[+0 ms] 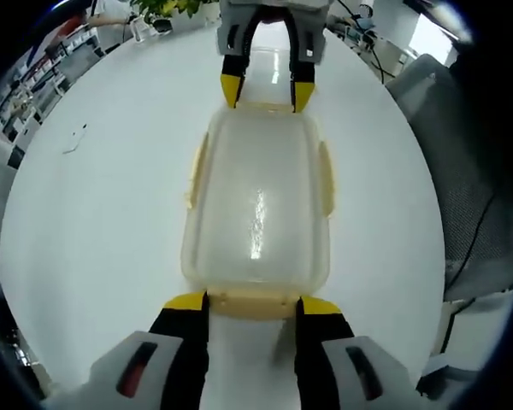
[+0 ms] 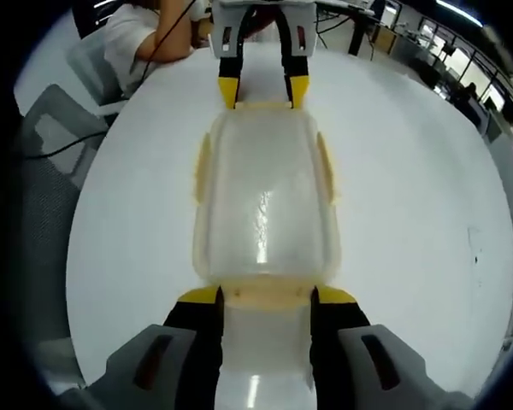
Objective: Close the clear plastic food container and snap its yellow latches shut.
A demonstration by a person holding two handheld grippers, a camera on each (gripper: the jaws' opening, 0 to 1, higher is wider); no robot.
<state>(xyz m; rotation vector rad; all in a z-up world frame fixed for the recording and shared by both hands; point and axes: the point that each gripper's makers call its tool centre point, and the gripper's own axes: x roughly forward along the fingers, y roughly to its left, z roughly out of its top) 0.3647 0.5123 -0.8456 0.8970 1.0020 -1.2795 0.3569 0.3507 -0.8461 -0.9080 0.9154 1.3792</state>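
A clear plastic food container (image 1: 256, 201) lies lengthwise on the white table (image 1: 111, 213) with its lid resting on top. Pale yellow latches sit along both long sides (image 1: 327, 175) and at each end. My left gripper (image 1: 253, 303) is open, its yellow-tipped jaws either side of the near end latch (image 1: 252, 301). My right gripper (image 1: 268, 92) is open at the far end. In the right gripper view the same container (image 2: 263, 196) runs away from my right gripper (image 2: 268, 296), whose jaws straddle the end latch (image 2: 265, 295), with the left gripper (image 2: 262, 90) opposite.
A grey chair (image 1: 462, 171) stands beside the table's right edge, with a cable hanging over it. A small item (image 1: 73, 141) lies on the table to the left. A person in a white top (image 2: 141, 43) sits at the far edge, near another grey chair (image 2: 43, 145).
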